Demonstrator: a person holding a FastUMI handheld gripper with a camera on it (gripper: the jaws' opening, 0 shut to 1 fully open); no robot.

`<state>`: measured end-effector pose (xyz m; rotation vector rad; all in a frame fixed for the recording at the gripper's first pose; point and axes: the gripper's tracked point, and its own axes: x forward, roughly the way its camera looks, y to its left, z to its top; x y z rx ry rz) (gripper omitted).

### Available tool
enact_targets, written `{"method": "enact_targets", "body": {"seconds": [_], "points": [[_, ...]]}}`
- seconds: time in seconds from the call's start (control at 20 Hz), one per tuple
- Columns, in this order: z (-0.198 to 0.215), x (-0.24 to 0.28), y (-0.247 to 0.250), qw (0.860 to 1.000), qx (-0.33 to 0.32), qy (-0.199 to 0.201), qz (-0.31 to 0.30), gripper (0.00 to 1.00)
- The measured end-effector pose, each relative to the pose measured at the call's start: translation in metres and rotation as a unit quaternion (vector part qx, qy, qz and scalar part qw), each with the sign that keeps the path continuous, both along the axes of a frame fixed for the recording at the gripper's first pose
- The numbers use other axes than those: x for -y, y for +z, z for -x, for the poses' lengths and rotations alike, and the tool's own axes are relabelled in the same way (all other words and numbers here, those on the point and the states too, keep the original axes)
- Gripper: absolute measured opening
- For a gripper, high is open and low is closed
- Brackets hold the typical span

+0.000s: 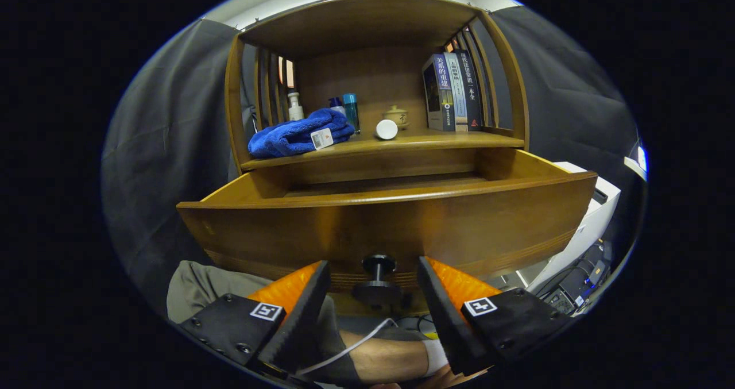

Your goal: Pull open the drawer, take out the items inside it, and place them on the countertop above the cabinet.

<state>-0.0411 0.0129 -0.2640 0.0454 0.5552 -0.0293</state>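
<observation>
Since the drawer already stands pulled out from the cabinet, your next move turns on what lies over its front panel: the drawer's inside sits beyond and above your fingers, its long axis running side to side across your line of approach. Your gripper points level at the front panel with its jaws spread apart, gripping nothing, and the dark knob stands between the fingertips, untouched. From this low angle you cannot see whether anything remains inside. The countertop above already carries a blue towel and a white cap.
</observation>
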Motion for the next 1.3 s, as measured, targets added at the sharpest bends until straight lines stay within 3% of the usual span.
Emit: {"method": "enact_targets", "body": {"seconds": [0.2, 0.55, 1.3], "points": [[-0.007, 0.005, 0.0, 1.0, 0.007, -0.027, -0.012, 0.96], [-0.027, 0.008, -0.003, 1.0, 0.002, -0.023, 0.004, 0.96], [-0.136, 0.019, -0.021, 0.999, 0.012, -0.03, 0.001, 0.96]]}}
